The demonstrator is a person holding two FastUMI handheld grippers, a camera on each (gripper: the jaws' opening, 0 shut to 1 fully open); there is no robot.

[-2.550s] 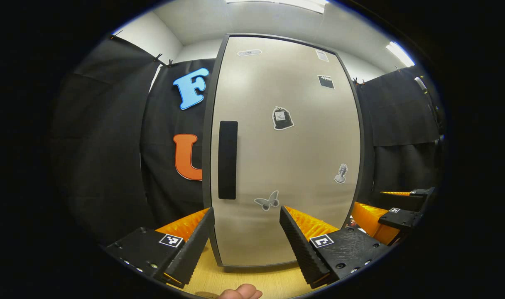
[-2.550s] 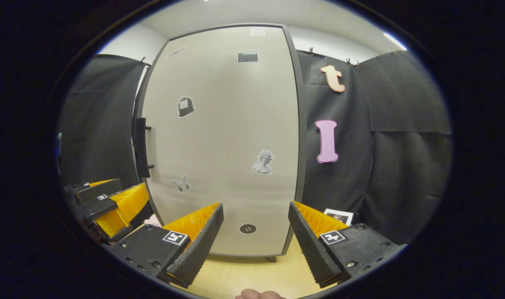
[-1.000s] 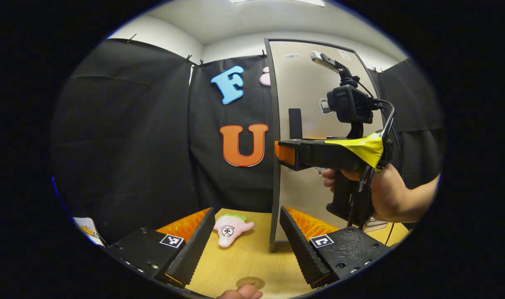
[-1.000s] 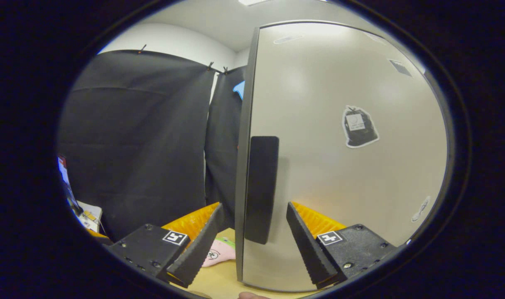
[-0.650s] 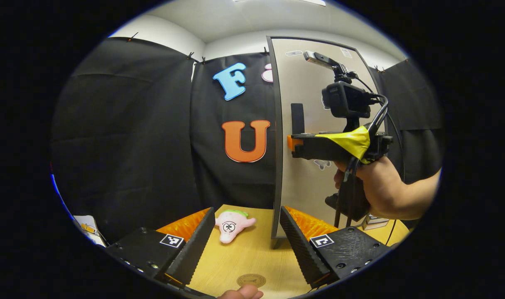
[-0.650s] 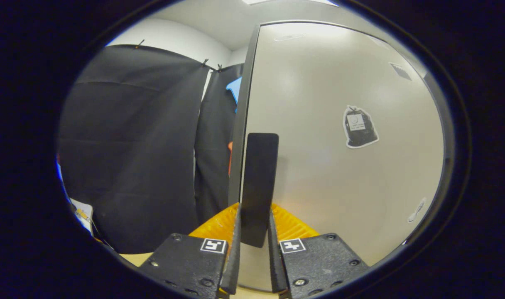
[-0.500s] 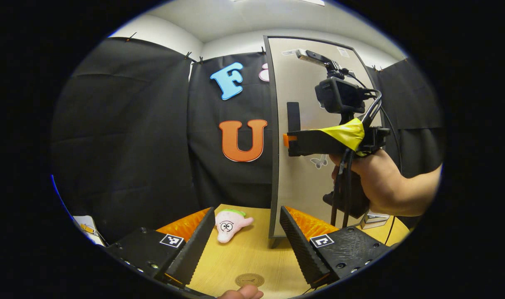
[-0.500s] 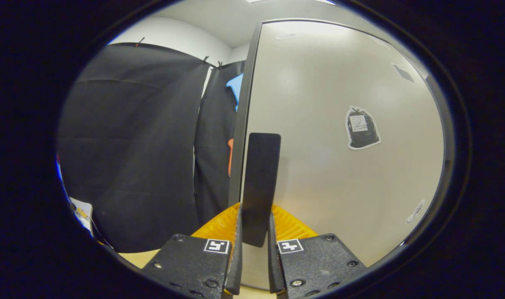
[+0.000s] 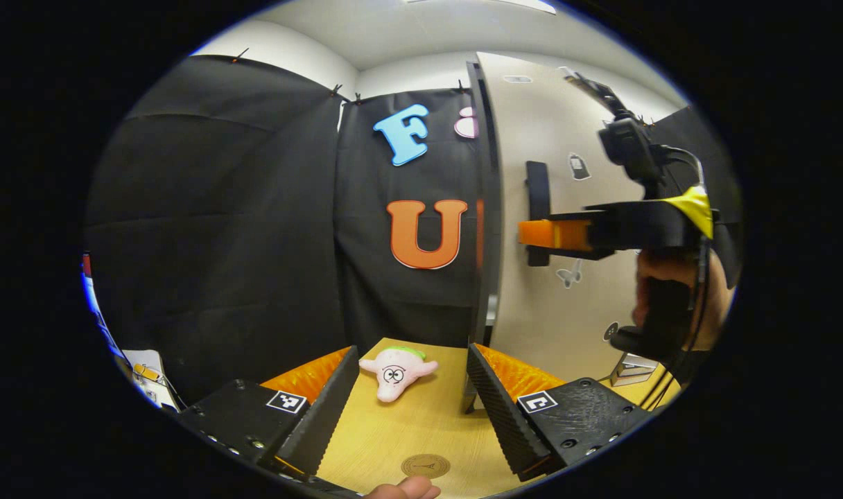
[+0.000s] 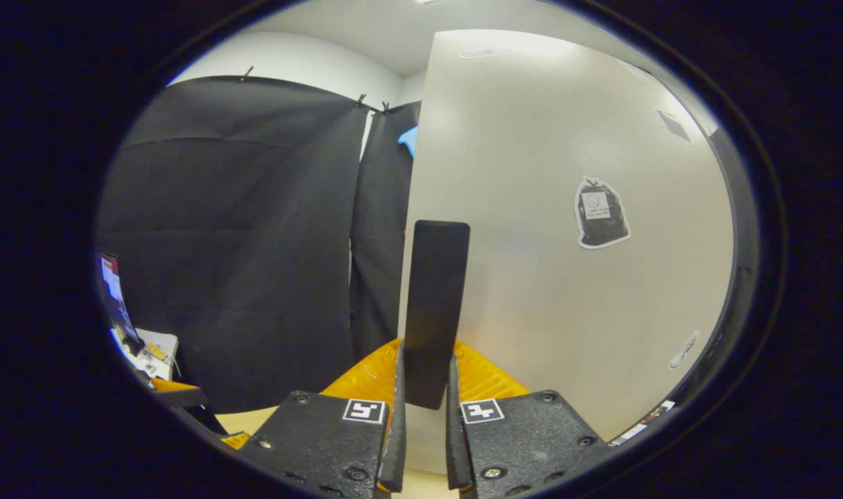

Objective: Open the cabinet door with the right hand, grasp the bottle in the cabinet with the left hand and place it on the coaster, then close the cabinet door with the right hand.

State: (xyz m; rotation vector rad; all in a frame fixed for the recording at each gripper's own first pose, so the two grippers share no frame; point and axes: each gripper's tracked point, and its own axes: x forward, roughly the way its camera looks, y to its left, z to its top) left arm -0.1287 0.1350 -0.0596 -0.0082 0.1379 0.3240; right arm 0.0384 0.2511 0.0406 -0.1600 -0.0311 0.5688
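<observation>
The tall grey cabinet door (image 9: 567, 132) stands slightly ajar from the dark cabinet edge (image 9: 489, 208). My right gripper (image 10: 425, 423) is shut on the door's black vertical handle (image 10: 435, 305), low on the bar. The left gripper view shows that right gripper (image 9: 536, 233) from the side, held by a hand (image 9: 674, 305), clamped on the handle (image 9: 536, 187). My left gripper (image 9: 411, 409) hangs open over the wooden table, with nothing between its fingers. A round brown coaster (image 9: 426, 465) lies just under it near the front edge. The door hides the cabinet's inside.
A pink plush toy (image 9: 396, 364) lies on the wooden table (image 9: 407, 430) beyond the left gripper's fingers, left of the cabinet's foot. A small white card (image 9: 629, 371) sits at the cabinet's right. Papers (image 9: 146, 374) lie at the far left.
The right gripper closed on the door handle and has pulled it; the door has swung out a little from the cabinet. The left gripper has stayed open over the table.
</observation>
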